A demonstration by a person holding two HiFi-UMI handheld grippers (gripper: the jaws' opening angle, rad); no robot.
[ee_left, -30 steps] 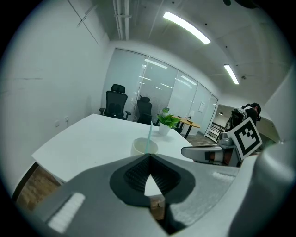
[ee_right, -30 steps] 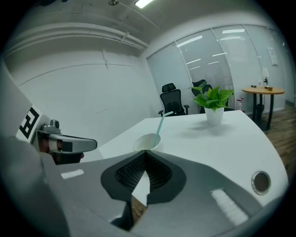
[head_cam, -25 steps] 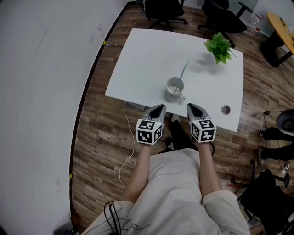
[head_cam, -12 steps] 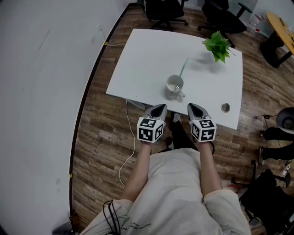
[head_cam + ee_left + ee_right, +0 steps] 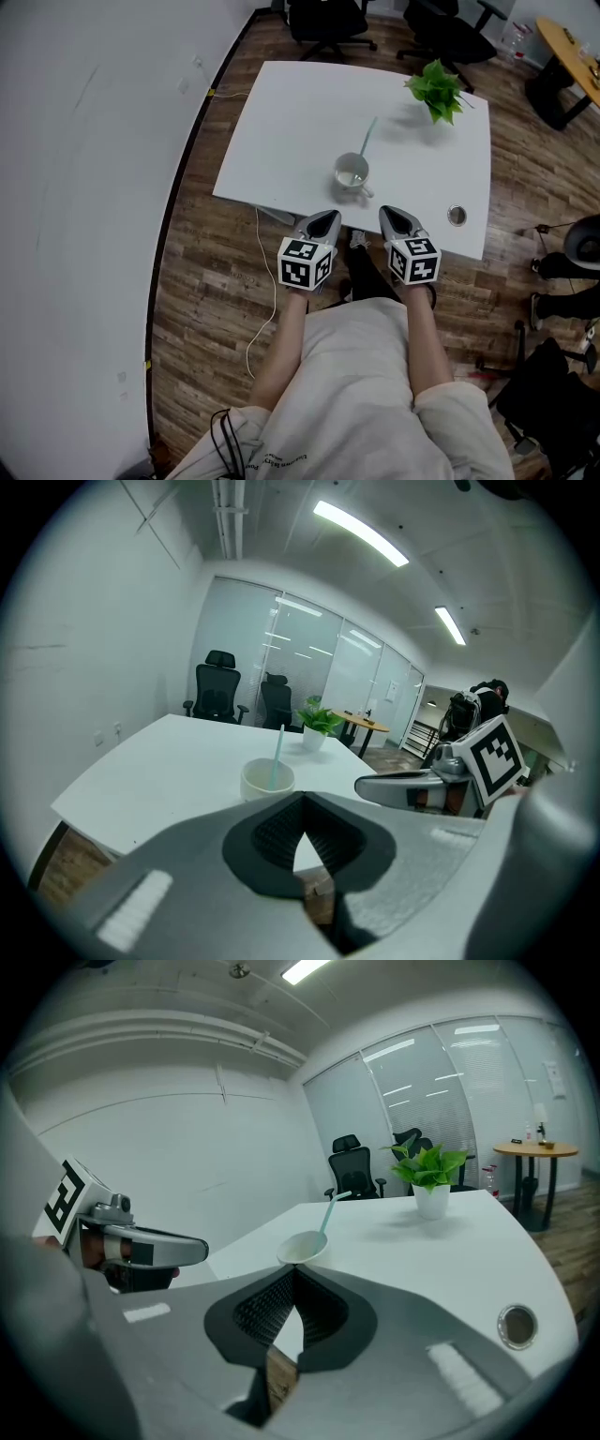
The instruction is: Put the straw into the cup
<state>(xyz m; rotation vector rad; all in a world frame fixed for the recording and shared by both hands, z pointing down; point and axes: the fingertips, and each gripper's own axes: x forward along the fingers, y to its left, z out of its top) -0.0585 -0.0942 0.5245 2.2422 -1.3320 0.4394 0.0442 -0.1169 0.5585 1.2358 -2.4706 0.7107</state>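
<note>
— Seeing the whole straw [image 5: 367, 137]?
— No, its lower end hides inside the cup [image 5: 352, 174] on the table [image 5: 281, 122]. Left gripper [image 5: 322, 222] and right gripper [image 5: 395, 219] hover side by side at the near edge, jaws together, empty

An office, most likely a meeting room. A large white table [image 5: 281, 122] has a round cable grommet [image 5: 457, 216] set in its top and a small potted plant [image 5: 434, 86] standing on it. 2 black swivel chairs [image 5: 323, 19] stand at its far side. The left gripper view shows a glass partition wall [image 5: 309, 663] and long strip lights [image 5: 361, 532] in the ceiling. The floor [image 5: 216, 281] is wood-look planks, and a round wooden side table [image 5: 536, 1150] stands near the glass
</note>
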